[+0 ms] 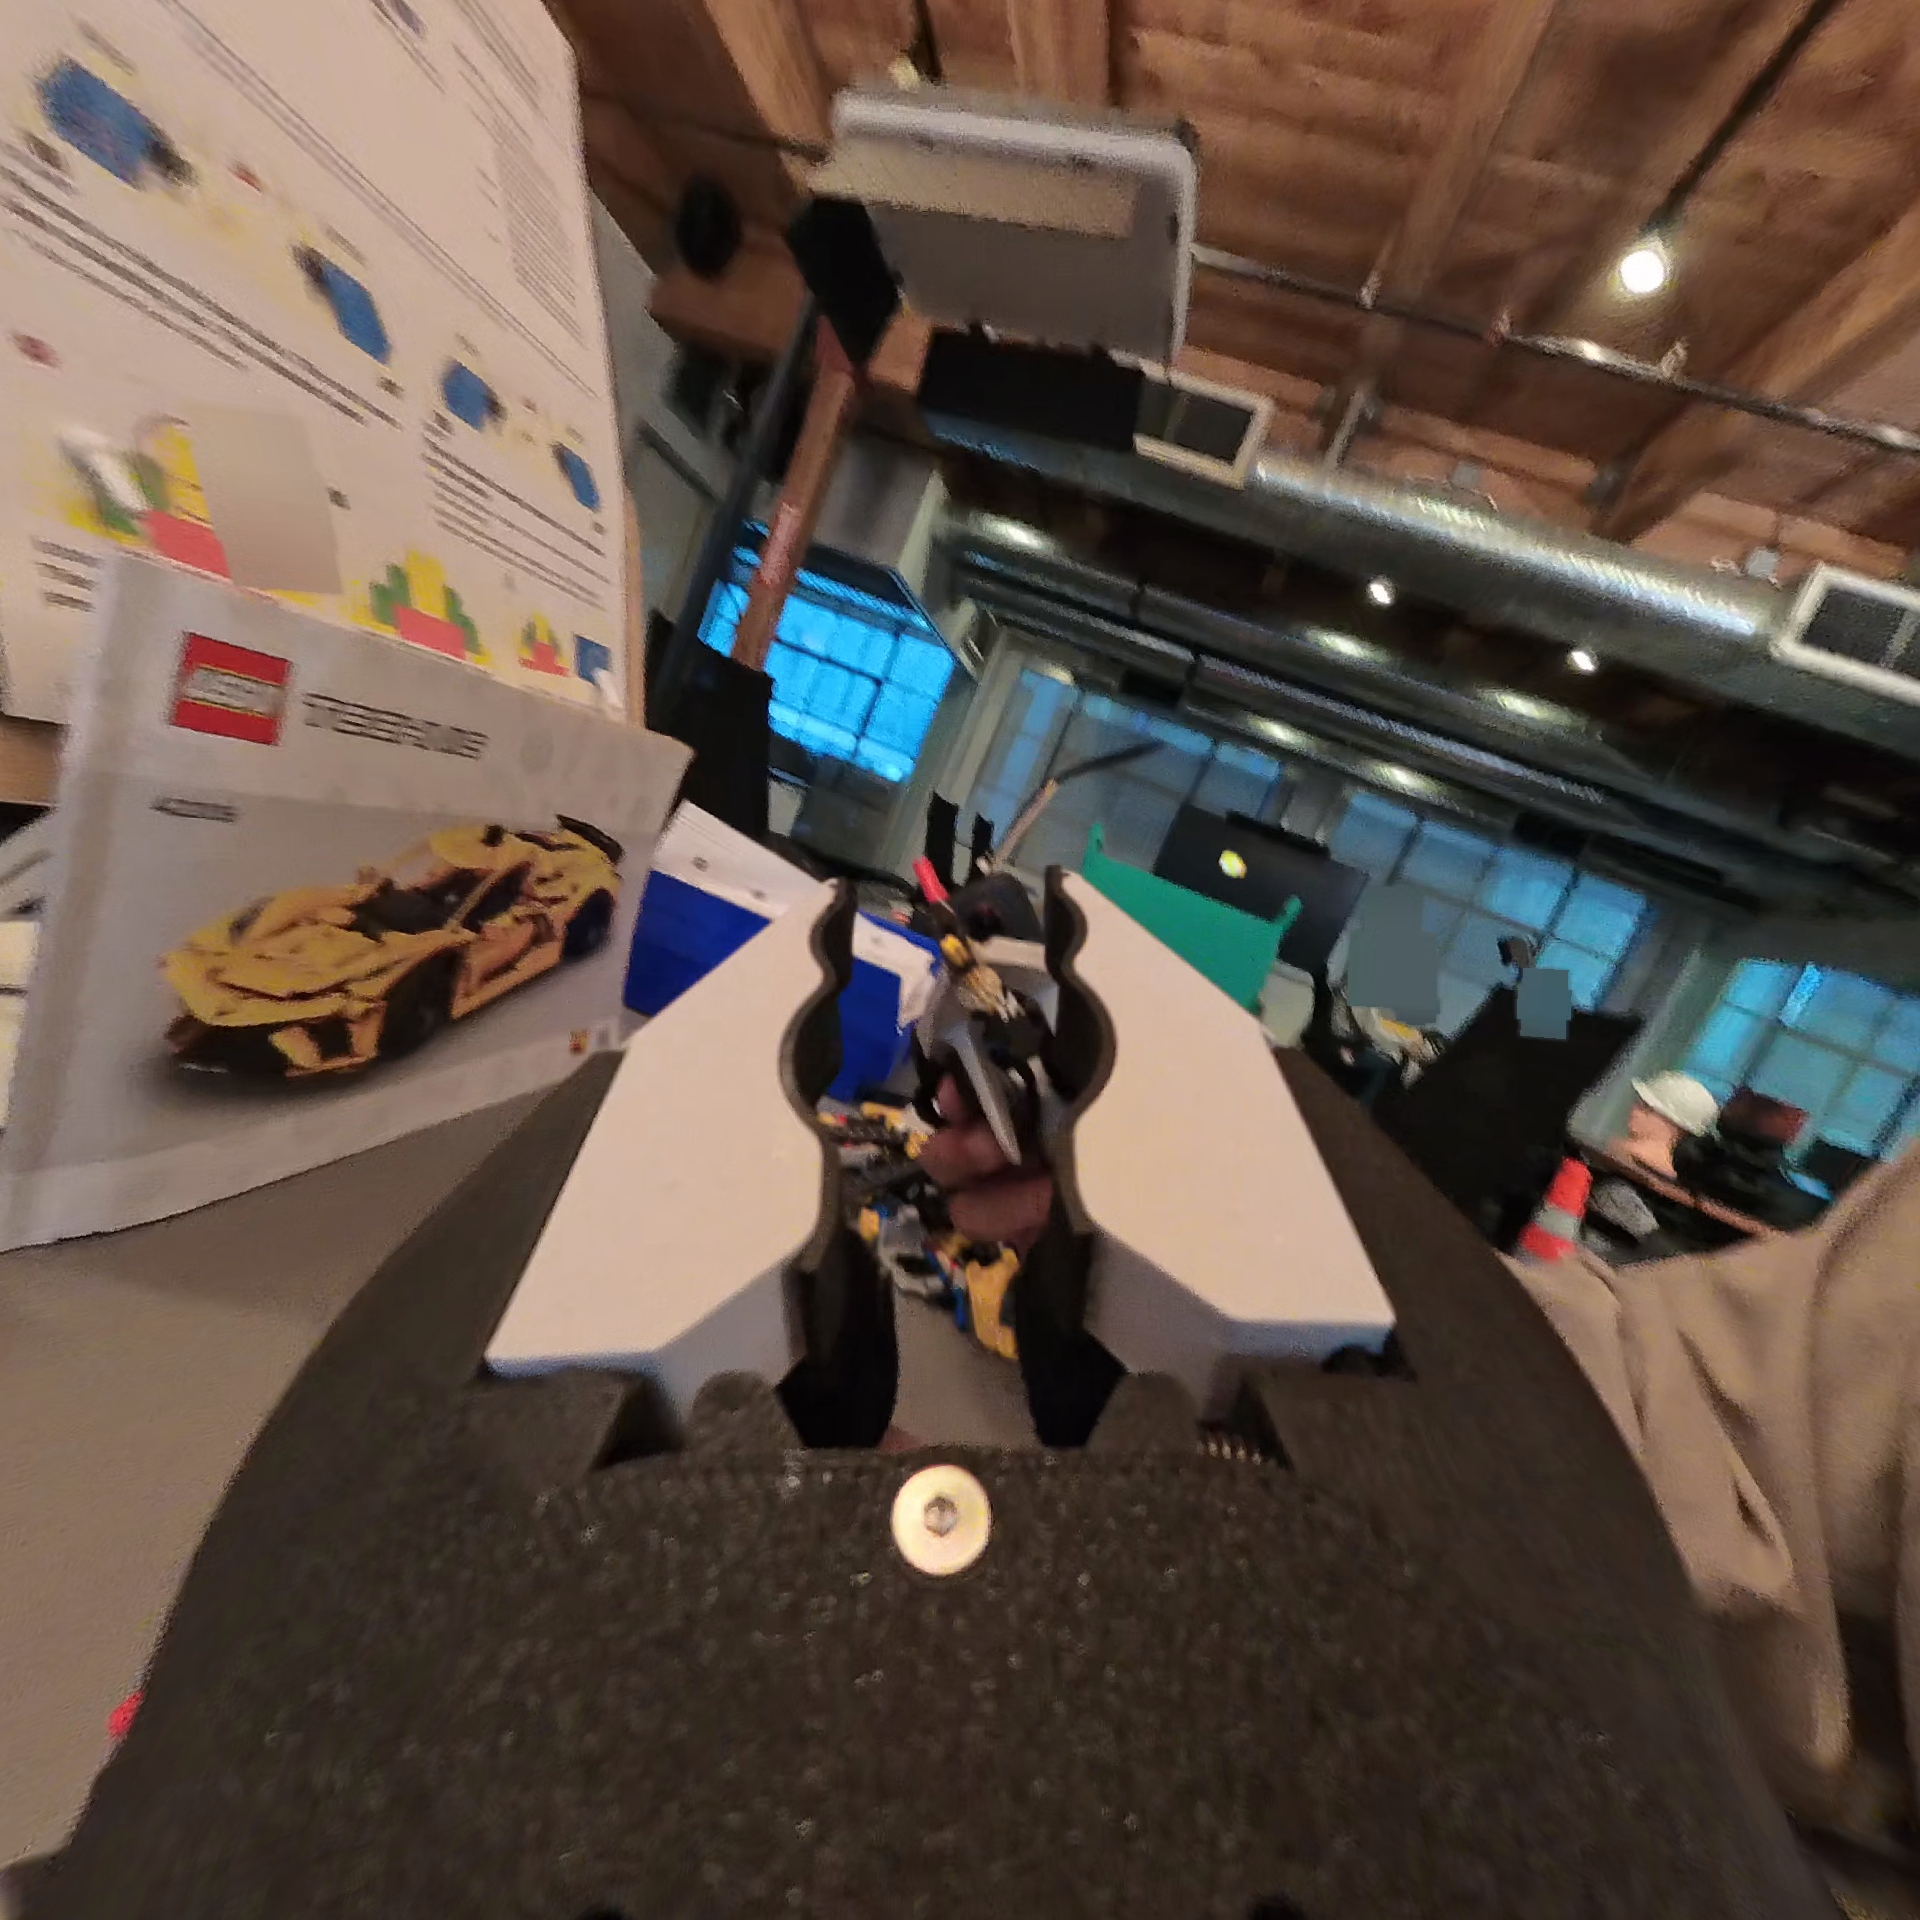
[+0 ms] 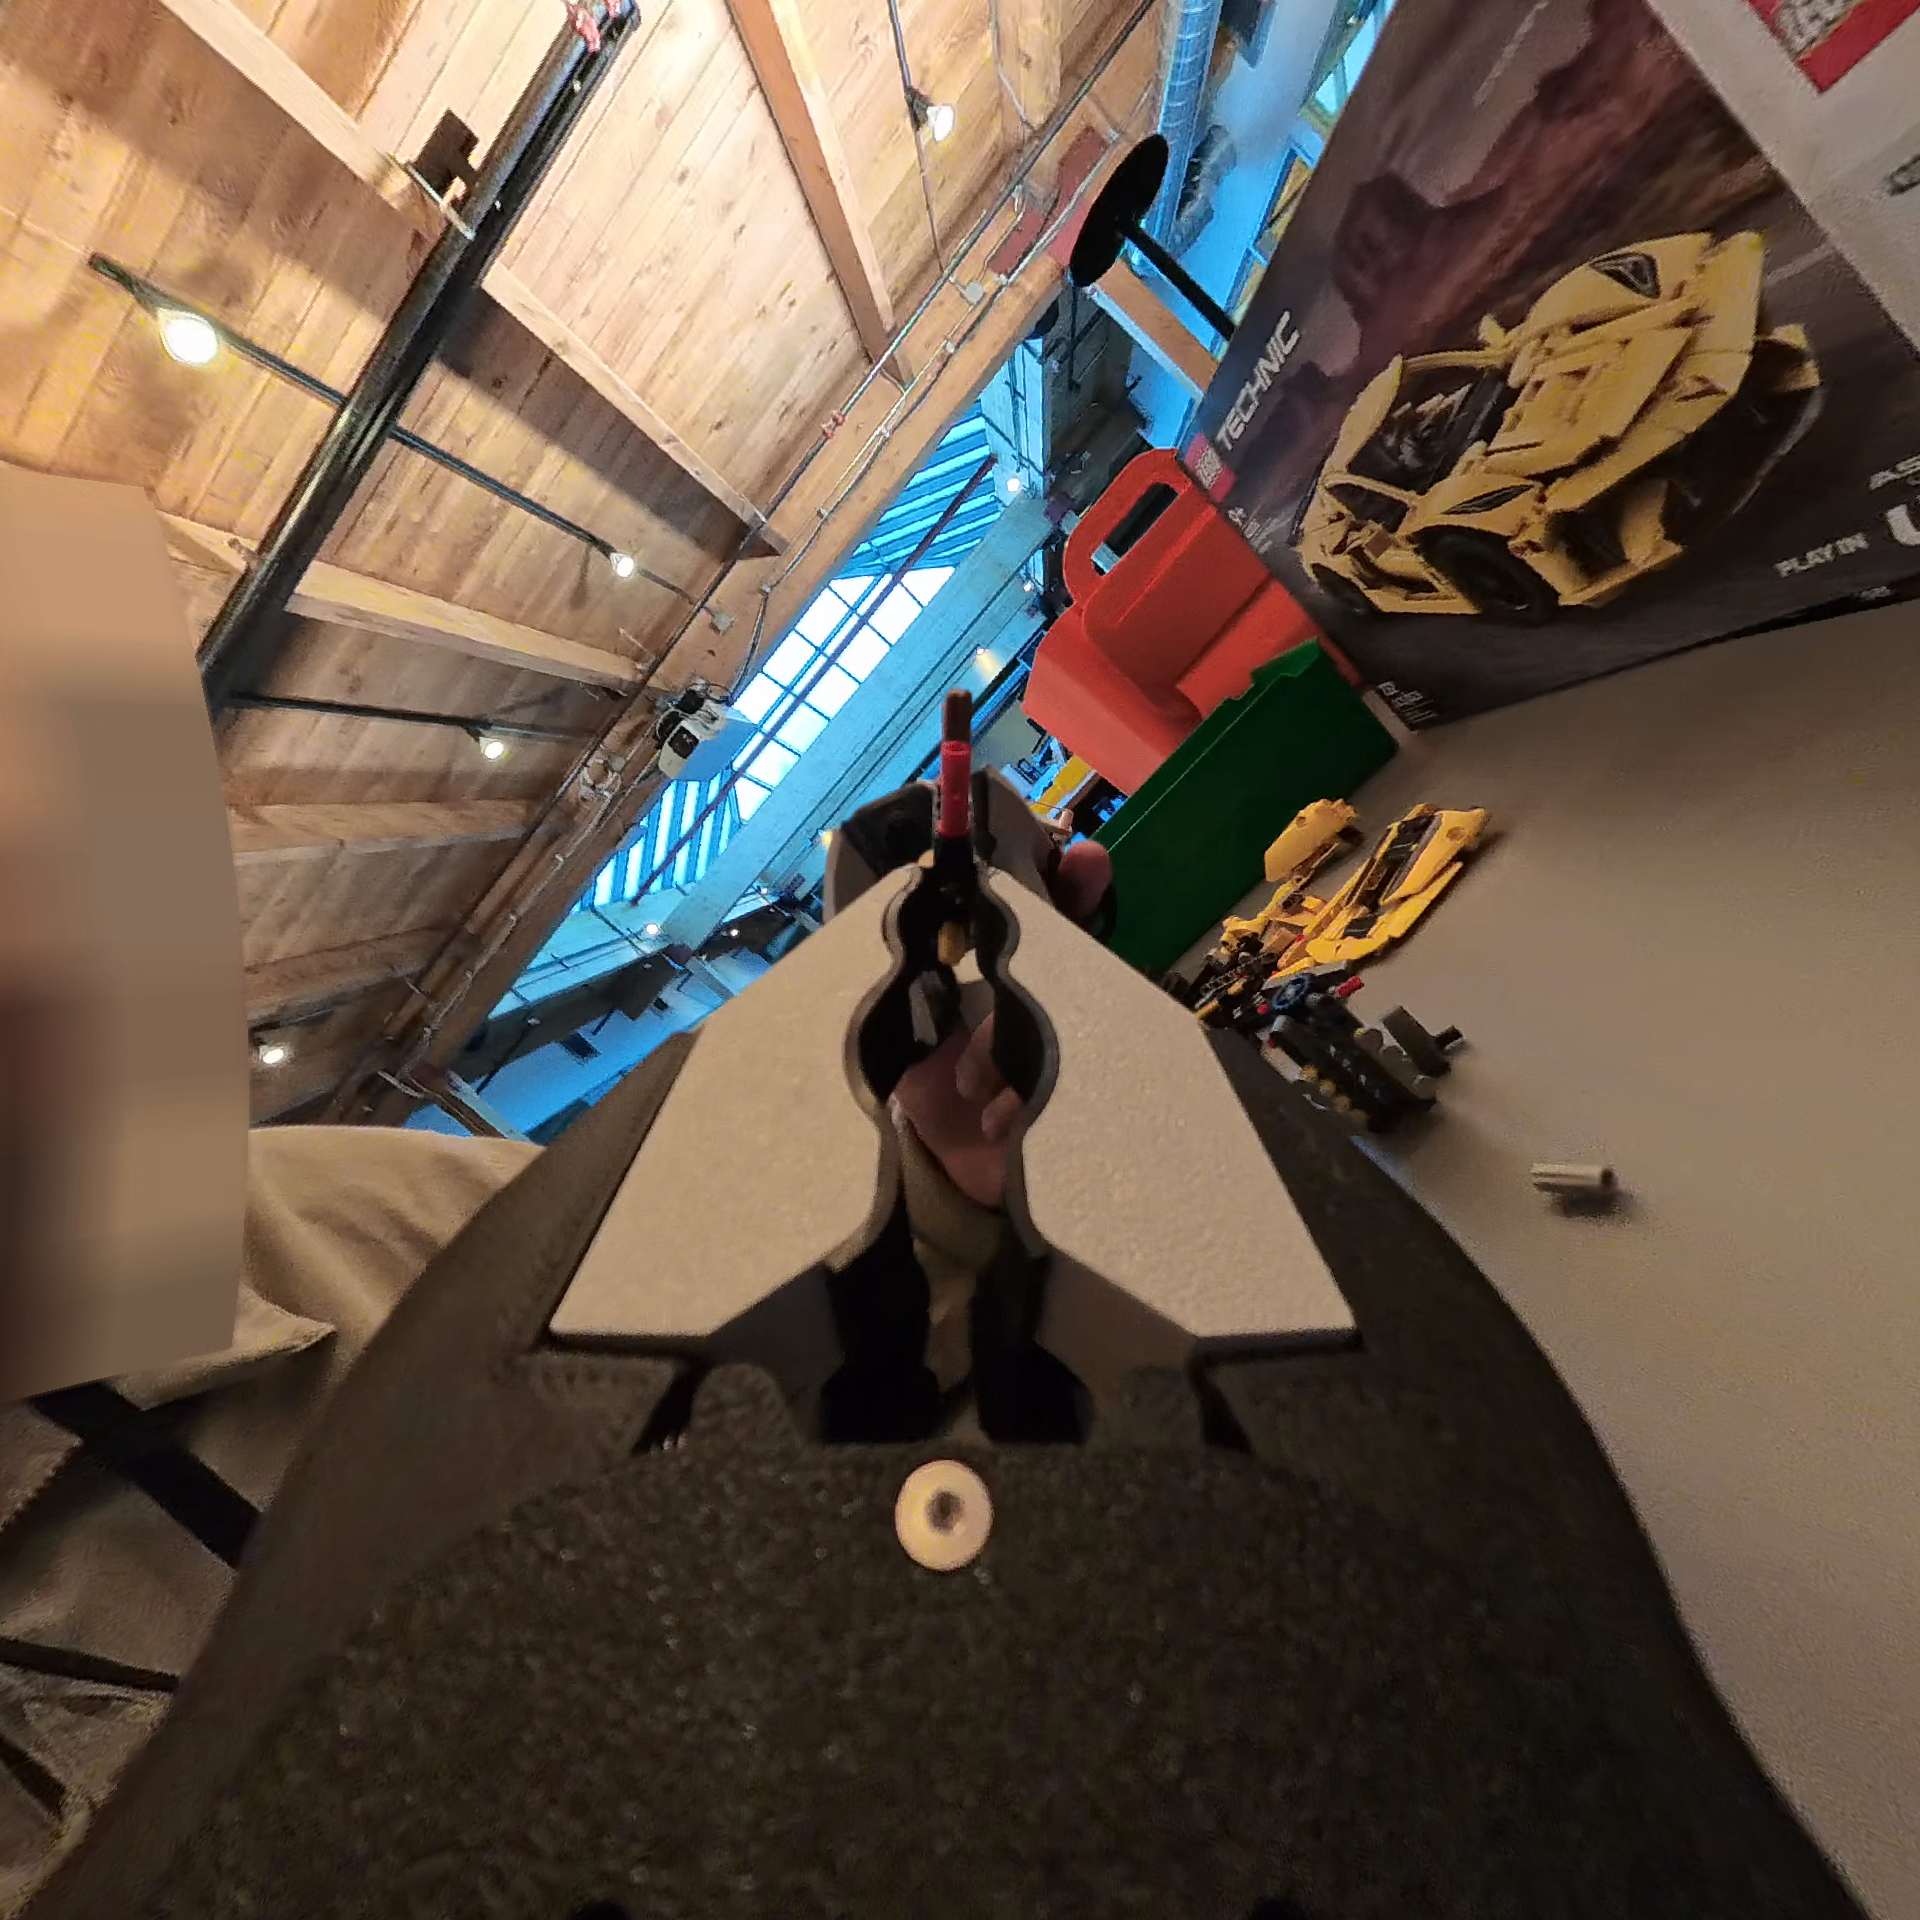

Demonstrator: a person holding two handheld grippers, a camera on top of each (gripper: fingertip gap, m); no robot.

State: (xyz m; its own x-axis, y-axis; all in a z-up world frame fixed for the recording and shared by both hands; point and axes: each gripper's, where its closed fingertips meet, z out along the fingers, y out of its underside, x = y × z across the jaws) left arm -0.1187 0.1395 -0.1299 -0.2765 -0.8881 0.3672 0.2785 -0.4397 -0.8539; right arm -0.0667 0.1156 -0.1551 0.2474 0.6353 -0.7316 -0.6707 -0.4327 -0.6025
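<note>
Both grippers raised off the grey tabletop (image 2: 1714, 935), cameras tilted toward the timber ceiling.

Right gripper (image 2: 951, 883): fingers nearly together, pinching a small black brick sub-assembly (image 2: 948, 914) with a red axle pin (image 2: 952, 743) standing out past the tips. A yellow-tan stud shows just inside the grip.

Left gripper (image 1: 951, 904): fingers apart, nothing between its pads. The right gripper and the same sub-assembly (image 1: 971, 966) appear in the gap just beyond its tips; contact cannot be told from either view.

Relative to the tabletop:
- partly built yellow brick car (image 2: 1340, 894) lies on it, beside a green bin (image 2: 1247, 810) and a red bin (image 2: 1153, 603)
- black engine-like block (image 2: 1340, 1060) just in front of the car
- loose light-grey connector (image 2: 1574, 1179) lying apart from the block
- set box with yellow car picture (image 2: 1538, 416) stands at the far edge
- instruction booklet (image 1: 332, 914) propped upright, poster of brick diagrams (image 1: 312, 312) behind it

Risks, as judged:
- The grip is only at the fingertips on a narrow part, so any side load from the left fingers could twist it out.
- The red pin is exposed and could be knocked loose.
- Held this high, a dropped piece could bounce off the tabletop.
</note>
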